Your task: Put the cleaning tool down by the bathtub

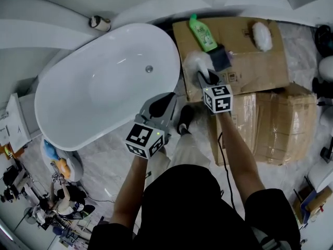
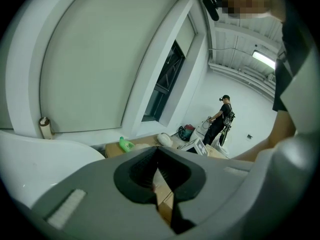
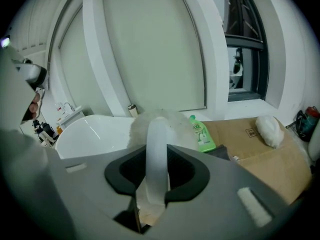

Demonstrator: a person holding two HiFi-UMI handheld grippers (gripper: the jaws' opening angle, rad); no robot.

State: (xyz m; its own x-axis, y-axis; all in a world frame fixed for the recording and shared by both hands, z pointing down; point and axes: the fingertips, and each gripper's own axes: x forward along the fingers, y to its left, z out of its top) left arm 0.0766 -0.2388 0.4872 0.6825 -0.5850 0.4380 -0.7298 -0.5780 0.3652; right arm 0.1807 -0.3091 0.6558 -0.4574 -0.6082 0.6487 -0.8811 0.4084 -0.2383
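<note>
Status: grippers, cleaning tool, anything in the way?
Right gripper shut on cleaning tool handle, at cardboard edge beside bathtub. Left gripper shut, empty. Green bottle close ahead.

The room is being lit brightly and evenly from overhead. A ceiling strip light (image 2: 265, 59) is being blown out to white. Soft glare streaks are being thrown across the bathtub (image 1: 104, 82), and shadows are being kept faint. Straight lines are being bent toward the edges and corners are being vignetted to black. The left tongs (image 2: 160, 171) and right tongs (image 3: 155, 176), close to the lenses, are being rendered soft.
</note>
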